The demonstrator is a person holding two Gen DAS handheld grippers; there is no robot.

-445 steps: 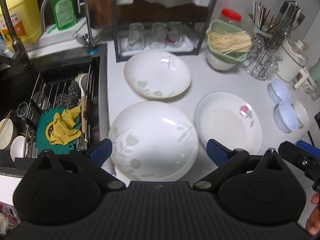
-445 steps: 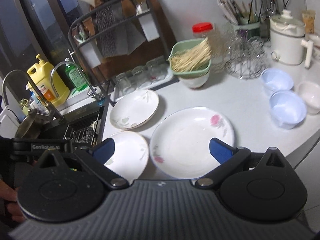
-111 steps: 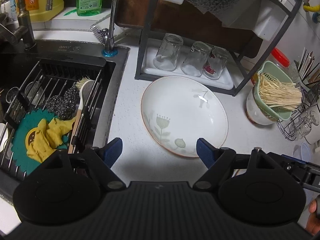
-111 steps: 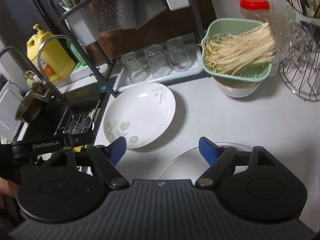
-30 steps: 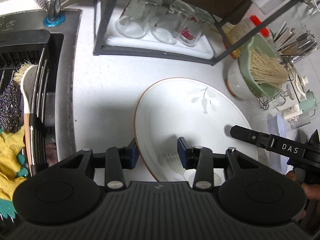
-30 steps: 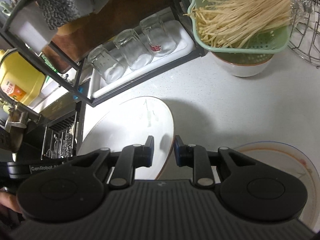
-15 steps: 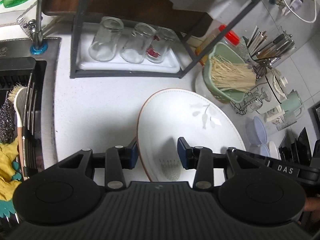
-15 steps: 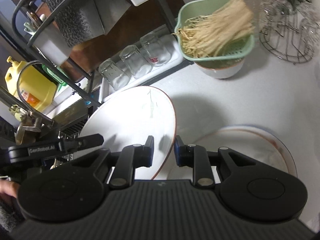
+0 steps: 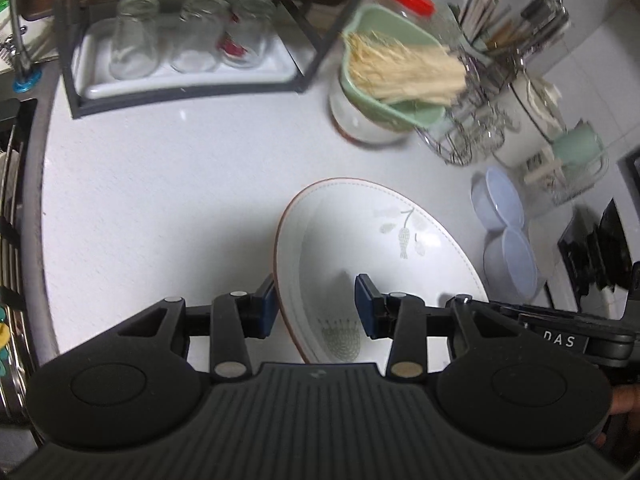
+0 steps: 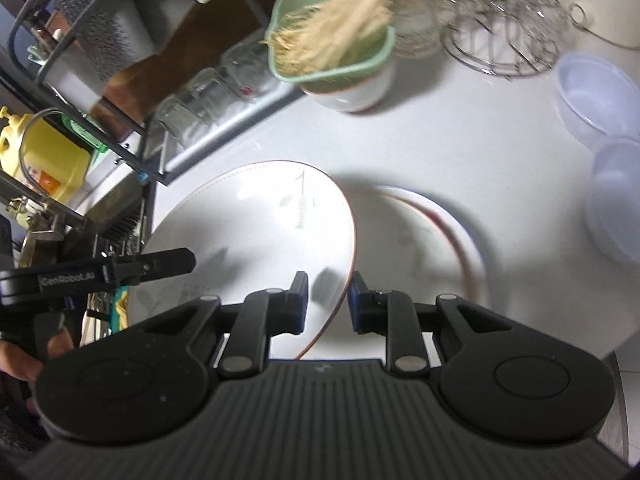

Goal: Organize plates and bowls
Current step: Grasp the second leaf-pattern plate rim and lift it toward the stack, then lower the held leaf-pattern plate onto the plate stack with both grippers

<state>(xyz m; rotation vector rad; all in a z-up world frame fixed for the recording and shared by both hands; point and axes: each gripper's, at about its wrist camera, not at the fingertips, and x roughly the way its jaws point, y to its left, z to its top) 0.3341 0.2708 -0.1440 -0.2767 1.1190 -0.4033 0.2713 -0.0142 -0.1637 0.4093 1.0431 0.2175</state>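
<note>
The leaf-patterned plate (image 9: 380, 240) is off the counter (image 9: 160, 200), held tilted between both grippers, each pinching an opposite part of its rim. A second ago it sat lower, close to the glass rack at the back edge; now it has been carried toward the right side of the counter and raised a little, and in the right wrist view it hangs partly over the rose plate (image 10: 432, 232), which lies flat on the counter below. That rose plate showed only as a sliver at the frame's corner a second ago.

The left gripper (image 9: 316, 306) has its blue pads on either side of the plate's near-left rim, one pad outside and one inside the dish. The right gripper (image 10: 326, 300) is pressed closer together, clamping the thin right rim edge-on. Both point steeply down at the counter. A hand (image 10: 24, 360) grips the left gripper's handle at the left edge of the right wrist view.

Further out, two pale blue bowls (image 9: 504, 232) sit near the counter's right edge, touching each other. The green colander of noodles (image 9: 396, 76) rests on a white bowl toward the back, beside the wire rack (image 9: 472, 132). Three upturned glasses (image 9: 188, 36) stand on the white tray at the back edge.
</note>
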